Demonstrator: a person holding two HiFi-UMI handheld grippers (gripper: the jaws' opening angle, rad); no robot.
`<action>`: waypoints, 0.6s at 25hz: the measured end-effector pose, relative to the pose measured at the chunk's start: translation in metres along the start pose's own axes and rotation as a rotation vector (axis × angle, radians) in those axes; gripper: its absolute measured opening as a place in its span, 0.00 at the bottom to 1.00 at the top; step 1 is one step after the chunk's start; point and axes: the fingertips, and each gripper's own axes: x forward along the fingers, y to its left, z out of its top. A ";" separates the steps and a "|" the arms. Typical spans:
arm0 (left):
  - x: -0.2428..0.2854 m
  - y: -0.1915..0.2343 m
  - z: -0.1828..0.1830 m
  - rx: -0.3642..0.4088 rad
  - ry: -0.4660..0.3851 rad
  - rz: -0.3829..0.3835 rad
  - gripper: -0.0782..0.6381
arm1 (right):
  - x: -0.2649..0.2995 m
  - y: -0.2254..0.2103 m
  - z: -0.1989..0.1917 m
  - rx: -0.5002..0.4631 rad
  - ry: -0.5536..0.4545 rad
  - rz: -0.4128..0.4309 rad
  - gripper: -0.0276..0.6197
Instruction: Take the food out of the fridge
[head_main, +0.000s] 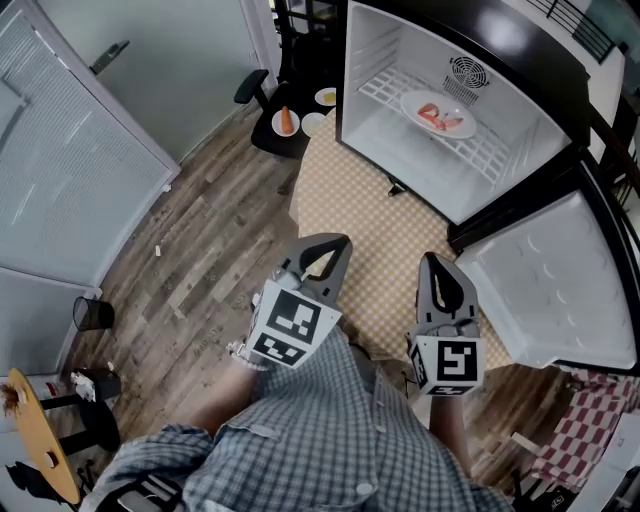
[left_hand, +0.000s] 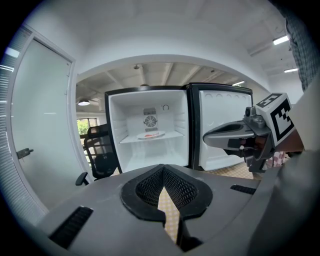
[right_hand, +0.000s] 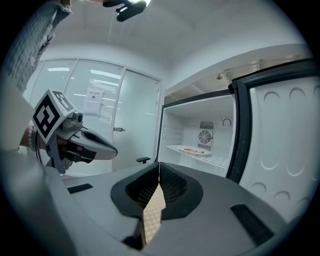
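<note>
While closed and empty, left claw (head_main: 337, 241) and right claw (head_main: 433, 259) before white fridge (head_main: 372, 60) (round plate (head_main: 412, 101) on wire shelf (head_main: 384, 88))

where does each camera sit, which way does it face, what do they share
Head view: on the person's head, looking steeply down at the open fridge; shows the shirt, left hand-held gripper and right hand-held gripper.
Left gripper view: on the left hand-held gripper, looking along its shut jaws at the fridge; the right one shows at right.
Right gripper view: on the right hand-held gripper, facing the fridge; the left one shows at left.
Shared: all three show the plate of food in the fridge.
</note>
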 end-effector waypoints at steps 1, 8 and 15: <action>0.002 0.001 0.001 -0.003 -0.002 0.000 0.12 | 0.001 -0.003 0.001 -0.003 0.001 -0.003 0.06; 0.019 0.004 0.004 -0.017 0.005 -0.014 0.12 | 0.001 -0.017 -0.008 0.018 0.024 -0.038 0.06; 0.037 0.016 0.010 -0.023 0.010 -0.026 0.12 | 0.010 -0.024 -0.011 0.037 0.037 -0.058 0.06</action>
